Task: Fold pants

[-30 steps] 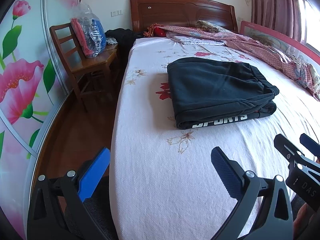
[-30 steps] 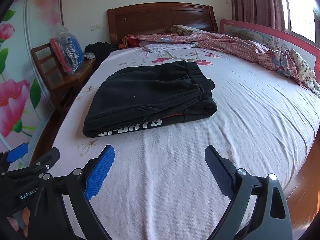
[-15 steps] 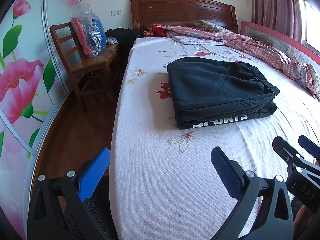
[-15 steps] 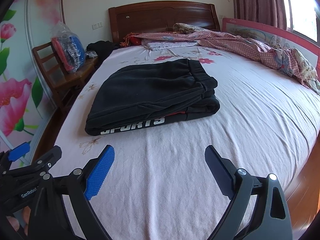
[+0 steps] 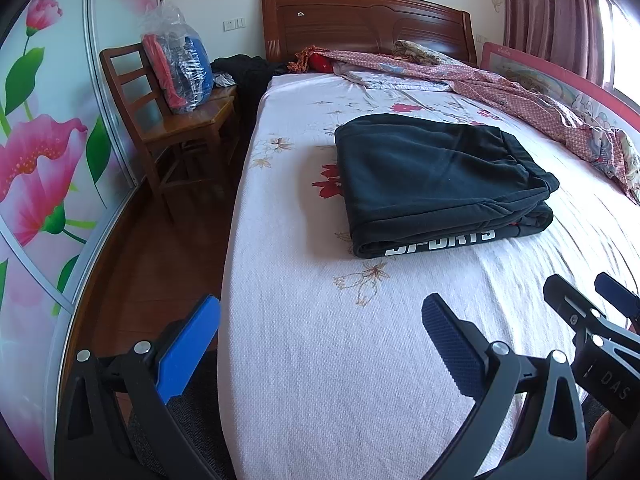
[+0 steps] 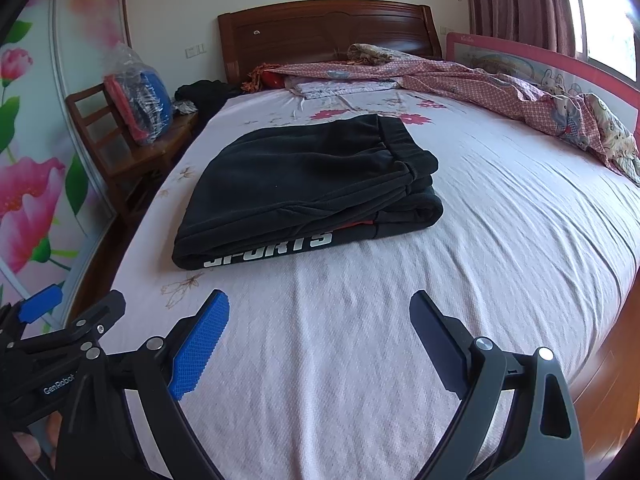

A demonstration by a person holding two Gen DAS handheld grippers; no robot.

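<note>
Black pants point(image 5: 436, 178) point(image 6: 308, 188) lie folded into a neat stack on the pink floral bed sheet, with white "SPORTS" lettering along the near edge. My left gripper point(image 5: 320, 314) hovers open over the foot of the bed, well short of the pants, with nothing between its fingers. My right gripper point(image 6: 318, 306) is open too, empty, and also back from the stack. Each gripper shows in the other's view: the right one point(image 5: 592, 300) at the lower right, the left one point(image 6: 76, 304) at the lower left.
The bed point(image 5: 320, 360) has a wooden headboard point(image 6: 324, 36) and a rumpled pink quilt point(image 6: 500, 84) along its far and right sides. A wooden chair point(image 5: 172, 120) holding a plastic bag of clothes point(image 5: 178, 68) stands left of the bed, by a flowered wardrobe door point(image 5: 40, 160).
The right wrist view has drawn a little nearer to the pants and shifted slightly. The left gripper has barely moved. Both grippers stay open and the pants lie still.
</note>
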